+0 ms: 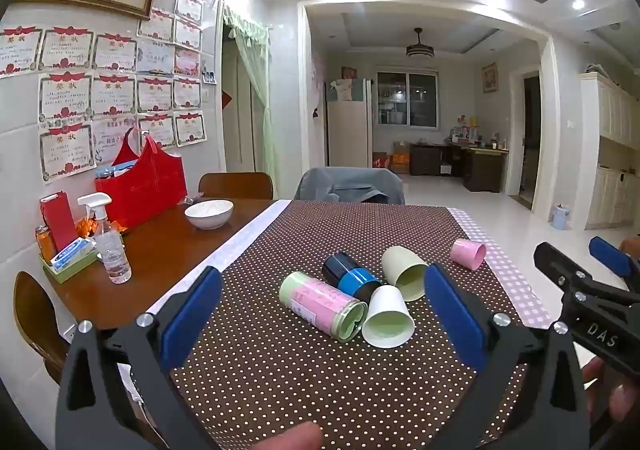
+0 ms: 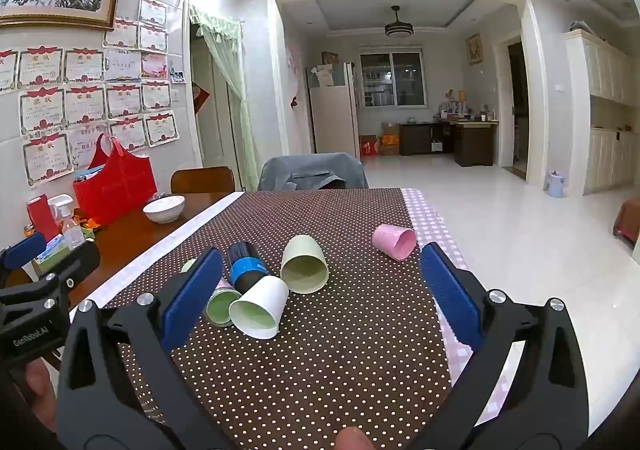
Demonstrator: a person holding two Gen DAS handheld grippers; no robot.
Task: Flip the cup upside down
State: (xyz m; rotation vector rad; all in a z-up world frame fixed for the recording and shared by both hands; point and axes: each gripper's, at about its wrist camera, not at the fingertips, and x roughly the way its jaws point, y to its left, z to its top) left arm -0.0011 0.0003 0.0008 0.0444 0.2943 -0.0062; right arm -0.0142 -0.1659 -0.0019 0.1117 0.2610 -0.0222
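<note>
While both hand-held grippers, left (image 1: pixel 324 306) and right (image 2: pixel 320 294), hover spread wide and empty, nothing is grasped: approach step. Next move likely needs one to close on the white paper cup (image 2: pixel 260 312) lying sideways on the desk (image 2: pixel 320 370).

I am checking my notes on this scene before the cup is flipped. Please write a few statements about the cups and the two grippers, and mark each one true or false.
1. The white cup lies on its side with its mouth toward the camera. True.
2. The pink cup stands upright in the middle of the group. False: it lies on its side, apart from the others, near the checked edge of the tablecloth.
3. The right gripper is open and holds nothing. True.
4. The left gripper is shut on the white cup. False: it is open and touches no cup.
5. A white bowl sits on the bare wood part of the table. True.
</note>
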